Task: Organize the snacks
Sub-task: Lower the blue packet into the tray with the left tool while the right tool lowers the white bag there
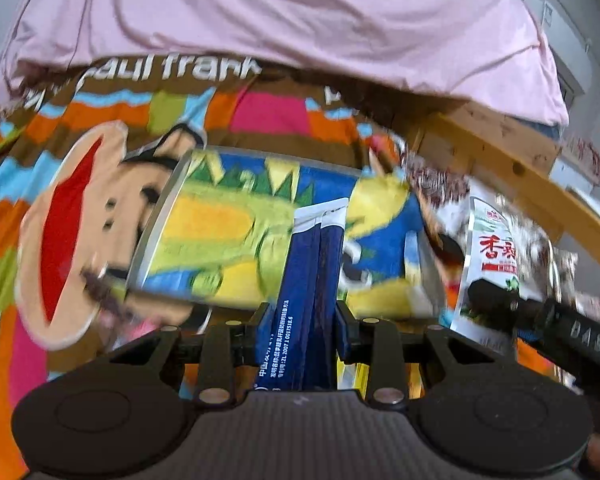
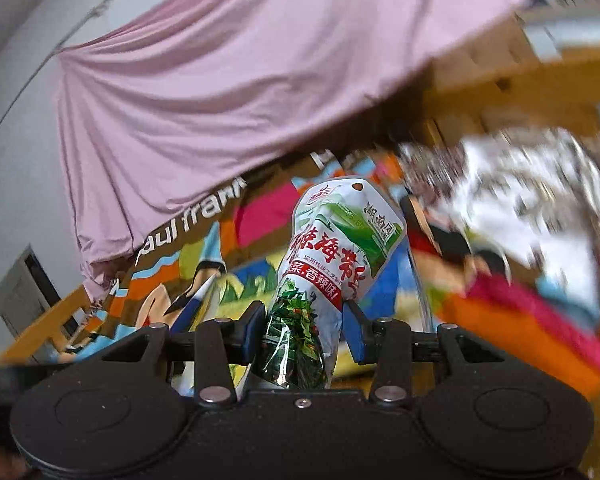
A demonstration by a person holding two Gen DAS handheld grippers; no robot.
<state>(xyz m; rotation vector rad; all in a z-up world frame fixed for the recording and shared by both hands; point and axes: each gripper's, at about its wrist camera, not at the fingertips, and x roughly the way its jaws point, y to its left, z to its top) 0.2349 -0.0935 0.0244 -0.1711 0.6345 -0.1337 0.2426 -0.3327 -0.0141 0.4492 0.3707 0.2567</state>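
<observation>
Blue pack [image 1: 312, 280] | long axis forward, likely | left hand-held gripper [image 1: 302, 320] clamps it | right hand-held gripper [image 2: 304, 320] clamps seaweed pouch [image 2: 332, 264]

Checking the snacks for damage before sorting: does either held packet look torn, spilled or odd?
No tear or spill shows. The seaweed packet in the right gripper is pinched narrow at its clear lower part; the blue packet in the left gripper is folded.
</observation>
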